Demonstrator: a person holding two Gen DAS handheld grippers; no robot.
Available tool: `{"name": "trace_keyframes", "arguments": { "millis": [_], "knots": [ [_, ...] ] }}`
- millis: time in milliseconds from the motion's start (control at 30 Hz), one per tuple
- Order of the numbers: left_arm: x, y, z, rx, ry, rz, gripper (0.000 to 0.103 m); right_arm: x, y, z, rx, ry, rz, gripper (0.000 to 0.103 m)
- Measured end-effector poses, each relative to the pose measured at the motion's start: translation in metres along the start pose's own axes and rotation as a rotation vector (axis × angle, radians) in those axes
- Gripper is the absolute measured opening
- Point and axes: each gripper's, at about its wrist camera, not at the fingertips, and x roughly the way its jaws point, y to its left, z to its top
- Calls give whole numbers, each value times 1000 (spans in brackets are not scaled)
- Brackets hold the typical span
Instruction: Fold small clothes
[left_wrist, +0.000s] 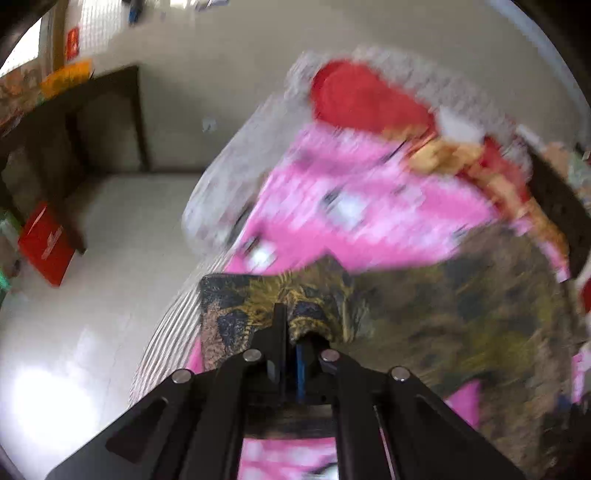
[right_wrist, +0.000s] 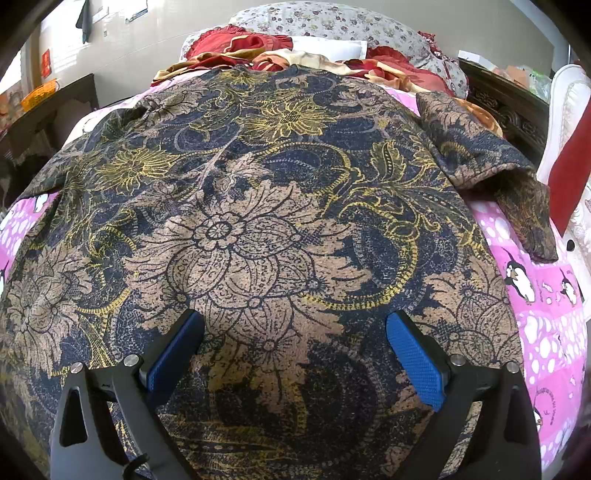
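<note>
Left claw (left_wrist: 295, 325) is pinched tight on a bunched edge of the patterned shirt (left_wrist: 443, 314), its fingers drawn together with the cloth puckered between them; that view is heavily blurred. Beyond it, pink bedding (left_wrist: 351, 206) and a red cushion (left_wrist: 362, 99) show on the bed, with pale floor and a red box (left_wrist: 44, 243) off to the left.

Right claw (right_wrist: 295, 350) gapes wide above the shirt (right_wrist: 258, 206), gripping nothing, its blue pads (right_wrist: 417, 362) spread well apart. The garment lies spread across the pink penguin-print sheet (right_wrist: 543, 295), navy and tan with yellow flowers, one sleeve (right_wrist: 517, 199) angled out to the right. Red and gold pillows (right_wrist: 240, 46) are heaped at the far end, just beyond the shirt.
</note>
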Motion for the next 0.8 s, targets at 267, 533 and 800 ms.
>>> {"name": "trace_keyframes", "arguments": {
  "millis": [267,533,800],
  "knots": [
    [-42,-172,25,112,-148,-319,3,-1,1,0,-1,-1,-7,90],
    [63,-302,-68,206,113,-363,12,-8,-7,12,18,72,38,81],
    [34,-274,-118,245,73,-315,62,-29,-23,85,113,-52,222,80]
  ]
}}
